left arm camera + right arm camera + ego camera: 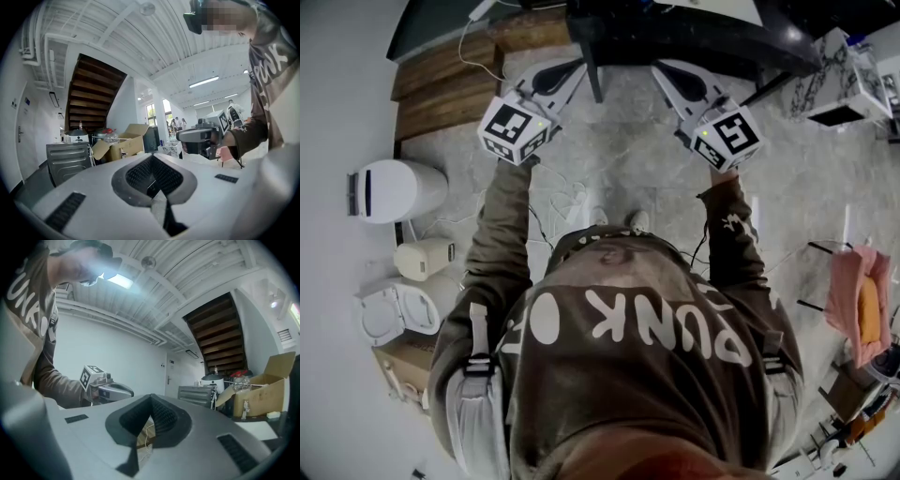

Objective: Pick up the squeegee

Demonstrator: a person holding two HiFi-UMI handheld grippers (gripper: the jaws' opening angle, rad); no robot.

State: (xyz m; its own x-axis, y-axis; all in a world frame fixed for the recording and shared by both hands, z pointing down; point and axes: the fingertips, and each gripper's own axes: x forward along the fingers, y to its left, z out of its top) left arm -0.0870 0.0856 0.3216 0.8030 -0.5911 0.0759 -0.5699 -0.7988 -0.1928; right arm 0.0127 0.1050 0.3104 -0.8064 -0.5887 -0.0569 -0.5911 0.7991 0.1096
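No squeegee shows in any view. In the head view I hold both grippers out level in front of my chest, over a grey stone floor. My left gripper [574, 71] points toward a dark table [694, 42], its marker cube near my hand. My right gripper [667, 71] mirrors it on the right. In the left gripper view the left gripper [151, 157] has its jaws meeting at the tip with nothing between them. The right gripper view shows the right gripper [151, 397] likewise shut and empty, with only floor and a thin cable seen through the gap behind the tips.
Wooden steps [441, 84] lie at the upper left and a white bin [394, 187] stands by the left wall. A pink cloth [858, 291] hangs on a stand at the right. A dark staircase [91, 98] and an open cardboard box [124, 143] stand beyond.
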